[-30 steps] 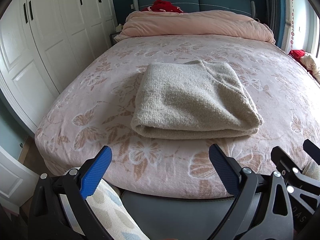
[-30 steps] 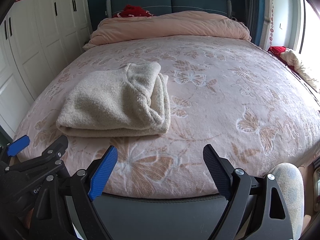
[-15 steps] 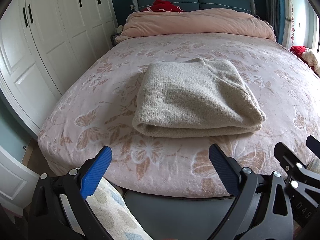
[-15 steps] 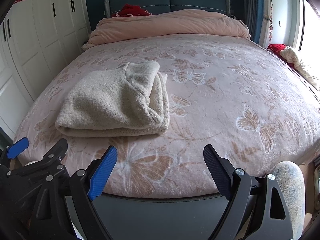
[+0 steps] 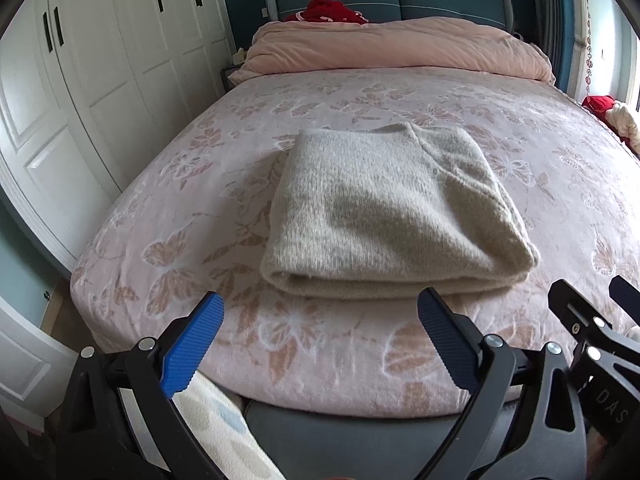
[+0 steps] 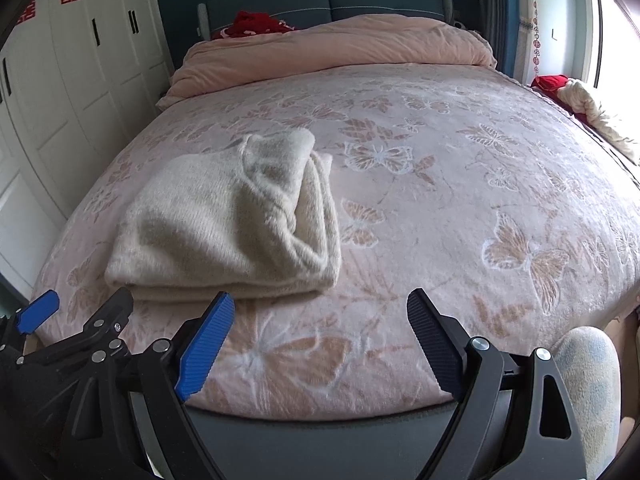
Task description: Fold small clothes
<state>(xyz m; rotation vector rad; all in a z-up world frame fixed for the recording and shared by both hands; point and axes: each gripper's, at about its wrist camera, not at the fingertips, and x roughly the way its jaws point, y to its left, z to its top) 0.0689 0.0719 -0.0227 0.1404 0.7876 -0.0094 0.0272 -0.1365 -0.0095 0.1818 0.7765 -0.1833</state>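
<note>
Almost nothing has changed since a second ago. The left gripper [image 5: 320,312] stays spread wide and holds nothing. The folded sweater [image 5: 384,216] lies in the same spot on the near left part of the bed [image 6: 460,208]. The right gripper [image 6: 320,312] is spread and empty too. The folding looks done.

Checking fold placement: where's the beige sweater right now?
The folded beige sweater lies on the pink butterfly bedspread near the foot edge: centred in the left wrist view, left of centre in the right wrist view, untouched by either gripper.
</note>
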